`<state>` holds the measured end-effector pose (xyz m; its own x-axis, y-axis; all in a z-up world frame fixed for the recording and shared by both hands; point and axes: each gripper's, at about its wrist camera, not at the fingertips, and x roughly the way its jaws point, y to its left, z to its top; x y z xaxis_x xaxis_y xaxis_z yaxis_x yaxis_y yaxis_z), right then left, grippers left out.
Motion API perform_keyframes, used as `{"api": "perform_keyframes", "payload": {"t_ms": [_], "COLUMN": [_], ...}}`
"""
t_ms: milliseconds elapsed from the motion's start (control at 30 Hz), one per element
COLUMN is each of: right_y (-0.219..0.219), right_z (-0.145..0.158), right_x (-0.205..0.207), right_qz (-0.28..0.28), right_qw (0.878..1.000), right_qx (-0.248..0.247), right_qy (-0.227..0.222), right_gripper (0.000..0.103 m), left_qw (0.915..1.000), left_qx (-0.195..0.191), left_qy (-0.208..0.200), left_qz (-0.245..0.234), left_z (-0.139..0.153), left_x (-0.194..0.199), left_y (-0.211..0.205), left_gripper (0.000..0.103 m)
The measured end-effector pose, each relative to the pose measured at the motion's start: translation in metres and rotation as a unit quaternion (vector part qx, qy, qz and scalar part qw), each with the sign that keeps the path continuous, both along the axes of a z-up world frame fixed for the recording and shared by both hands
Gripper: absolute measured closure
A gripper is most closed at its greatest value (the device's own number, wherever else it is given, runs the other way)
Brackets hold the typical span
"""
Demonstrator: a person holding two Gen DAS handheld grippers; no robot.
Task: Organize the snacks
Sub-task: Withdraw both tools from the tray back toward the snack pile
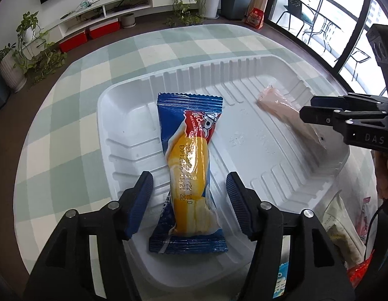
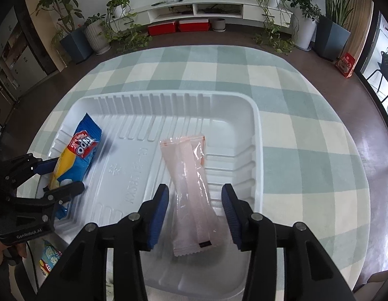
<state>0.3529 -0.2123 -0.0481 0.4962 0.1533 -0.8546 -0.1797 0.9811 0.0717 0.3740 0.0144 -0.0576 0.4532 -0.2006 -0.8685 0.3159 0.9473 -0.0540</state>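
Right wrist: pink packet (image 2: 191, 190) near tray wall (image 2: 256, 150)

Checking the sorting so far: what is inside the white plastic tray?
The white plastic tray holds two snacks: a blue Tipo cake packet on its left side and a pale pink wrapped snack toward its right. Whatever lies beneath either packet is covered.

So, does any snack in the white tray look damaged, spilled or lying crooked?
Nothing stands out. The blue Tipo packet and the pink packet lie flat and sealed in the white tray, each between an open gripper's fingers: left gripper, right gripper.
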Motion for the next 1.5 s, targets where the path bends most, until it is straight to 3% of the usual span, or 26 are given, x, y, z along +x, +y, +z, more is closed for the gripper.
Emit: {"api": "perform_keyframes", "payload": {"t_ms": [133,200,300,367,400,533,600,700,800,933,1100,1200,1300,1500], "right_y": [-0.015,-0.024,-0.038,-0.048,-0.052,-0.077,-0.090,-0.093,-0.091,-0.077,-0.059,-0.047,-0.031,-0.006], "right_z": [0.027,0.045,0.074,0.094,0.104,0.136,0.139,0.128,0.105,0.065,0.019,0.012,0.010,0.004], "right_x": [-0.009,-0.018,-0.037,-0.057,-0.069,-0.138,-0.173,-0.210,-0.244,-0.286,-0.316,-0.328,-0.332,-0.343], "right_qz": [-0.012,-0.016,-0.033,-0.034,-0.029,-0.019,-0.016,-0.004,0.003,0.014,0.014,0.023,0.055,0.112], "right_qw": [0.999,0.998,0.996,0.994,0.992,0.967,0.947,0.945,0.949,0.961,0.970,0.976,0.980,0.983], "right_qx": [0.022,0.036,0.030,0.030,0.037,0.110,0.171,0.203,0.230,0.225,0.228,0.195,0.155,0.092], "right_qy": [-0.028,-0.049,-0.079,-0.101,-0.120,-0.230,-0.270,-0.254,-0.214,-0.158,-0.082,-0.094,-0.108,-0.116], "right_gripper": [0.037,0.033,0.013,0.010,0.010,0.000,0.000,0.000,0.002,0.004,0.004,0.004,0.004,0.004], "left_qw": [0.9996,0.9986,0.9940,0.9902,0.9873,0.9625,0.9594,0.9713,0.9609,0.9613,0.9744,0.9807,0.9798,0.9873], "left_qx": [-0.011,-0.013,-0.022,-0.034,-0.040,-0.102,-0.120,-0.123,-0.153,-0.152,-0.088,-0.081,-0.081,-0.061], "left_qy": [-0.025,-0.050,-0.106,-0.134,-0.151,-0.242,-0.241,-0.175,-0.183,-0.176,-0.184,-0.160,-0.177,-0.145], "left_qz": [0.010,0.012,0.018,0.022,0.025,0.067,0.085,0.105,0.141,0.148,0.095,0.077,0.045,-0.021], "left_z": [0.019,0.034,0.061,0.076,0.084,0.108,0.112,0.100,0.087,0.071,0.059,0.056,0.063,0.054], "left_x": [-0.012,-0.023,-0.052,-0.075,-0.090,-0.160,-0.191,-0.226,-0.271,-0.318,-0.353,-0.356,-0.357,-0.328], "left_y": [0.011,0.016,0.030,0.039,0.044,0.067,0.074,0.077,0.084,0.080,0.051,0.036,0.024,0.018], "left_gripper": [0.036,0.029,0.013,0.001,0.000,0.000,0.000,0.000,0.000,0.000,0.000,0.000,0.000,0.000]}}
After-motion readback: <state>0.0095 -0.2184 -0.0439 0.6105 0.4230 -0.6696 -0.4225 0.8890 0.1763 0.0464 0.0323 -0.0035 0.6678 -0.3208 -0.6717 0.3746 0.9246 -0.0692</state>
